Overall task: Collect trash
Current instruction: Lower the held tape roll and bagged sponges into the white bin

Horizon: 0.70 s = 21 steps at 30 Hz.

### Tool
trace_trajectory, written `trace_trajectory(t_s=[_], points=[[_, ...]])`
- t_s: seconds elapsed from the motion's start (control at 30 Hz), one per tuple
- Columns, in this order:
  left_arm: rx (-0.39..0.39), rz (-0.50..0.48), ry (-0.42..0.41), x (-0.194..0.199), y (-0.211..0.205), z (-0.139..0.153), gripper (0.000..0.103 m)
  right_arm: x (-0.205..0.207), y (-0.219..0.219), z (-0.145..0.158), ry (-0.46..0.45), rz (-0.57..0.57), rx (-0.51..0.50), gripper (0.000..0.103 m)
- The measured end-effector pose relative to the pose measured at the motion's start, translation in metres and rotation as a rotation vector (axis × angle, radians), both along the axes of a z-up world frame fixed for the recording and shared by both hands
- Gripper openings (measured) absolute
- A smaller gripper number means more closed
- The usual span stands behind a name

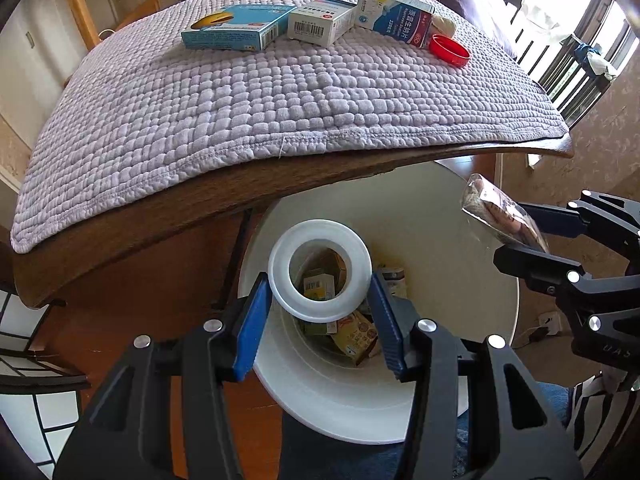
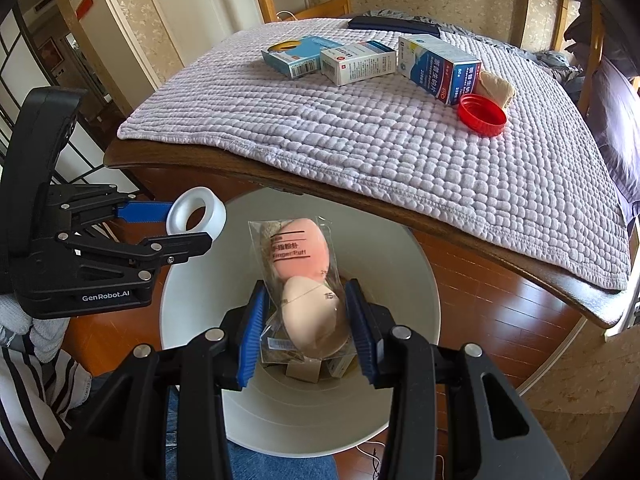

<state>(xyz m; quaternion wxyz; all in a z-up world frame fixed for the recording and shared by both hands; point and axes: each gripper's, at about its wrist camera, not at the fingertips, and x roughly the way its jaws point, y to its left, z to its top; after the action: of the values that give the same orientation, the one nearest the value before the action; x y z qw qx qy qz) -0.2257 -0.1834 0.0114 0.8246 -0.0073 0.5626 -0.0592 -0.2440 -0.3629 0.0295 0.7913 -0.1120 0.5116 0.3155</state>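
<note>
My left gripper (image 1: pixel 320 312) is shut on a white tape roll (image 1: pixel 320 270) and holds it over the white trash bin (image 1: pixel 452 272), which holds several small boxes. My right gripper (image 2: pixel 308 328) is shut on a clear packet of pink and beige makeup puffs (image 2: pixel 306 276), also above the bin (image 2: pixel 400 280). The right gripper with its packet (image 1: pixel 504 216) shows at the right of the left wrist view. The left gripper with the tape roll (image 2: pixel 196 216) shows at the left of the right wrist view.
On the table's lilac quilted mat (image 2: pixel 380 140) lie a light blue box (image 2: pixel 294 56), a white box (image 2: pixel 356 62), a blue-white box (image 2: pixel 440 68), a red lid (image 2: pixel 482 114), a beige wad (image 2: pixel 496 86) and a dark flat case (image 2: pixel 394 26). Wooden floor surrounds the bin.
</note>
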Motion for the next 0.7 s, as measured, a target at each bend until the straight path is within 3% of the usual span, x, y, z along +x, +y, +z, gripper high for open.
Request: trace_trajectory(t_s=[0.7], points=[[0.022, -0.031, 0.017, 0.000, -0.009, -0.015, 0.051, -0.004, -0.005, -0.006, -0.001, -0.006, -0.005, 0.040]])
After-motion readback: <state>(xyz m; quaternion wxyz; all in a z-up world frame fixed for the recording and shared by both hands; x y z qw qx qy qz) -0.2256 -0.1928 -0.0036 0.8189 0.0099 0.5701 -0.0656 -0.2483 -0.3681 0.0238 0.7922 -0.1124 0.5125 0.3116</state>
